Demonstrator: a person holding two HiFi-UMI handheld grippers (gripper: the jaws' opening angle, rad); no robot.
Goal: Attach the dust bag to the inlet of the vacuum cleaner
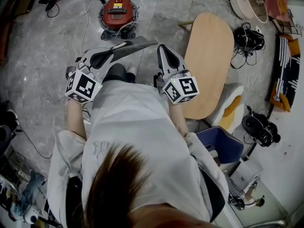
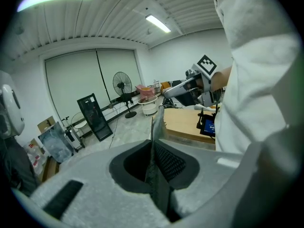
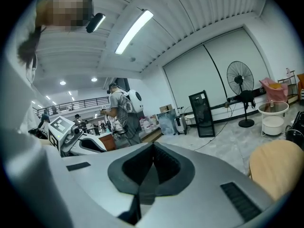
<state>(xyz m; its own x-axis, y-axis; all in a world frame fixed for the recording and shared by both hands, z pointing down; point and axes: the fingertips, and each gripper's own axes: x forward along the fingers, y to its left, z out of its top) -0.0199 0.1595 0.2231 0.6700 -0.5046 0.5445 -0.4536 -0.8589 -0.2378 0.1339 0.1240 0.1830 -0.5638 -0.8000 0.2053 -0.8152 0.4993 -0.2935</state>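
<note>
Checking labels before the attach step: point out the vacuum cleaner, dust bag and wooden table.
vacuum cleaner point(image 1: 118, 14), head view, red top cover.
dust bag point(image 1: 142, 43), head view, free grey end.
wooden table point(image 1: 209, 56), head view, bare middle.

Both forearms reach forward on either side of the torso point(image 1: 130, 127). The left hand-held gripper point(image 1: 124, 46) is out ahead of the torso's left side. It points forward and down, angled in toward the other gripper, with its jaws pinched on a thin grey bag point(image 1: 144, 43). The right hand-held gripper point(image 1: 162, 49) is ahead of the torso's right side and close to level. Its jaws are pressed fully together with nothing between them.
</note>
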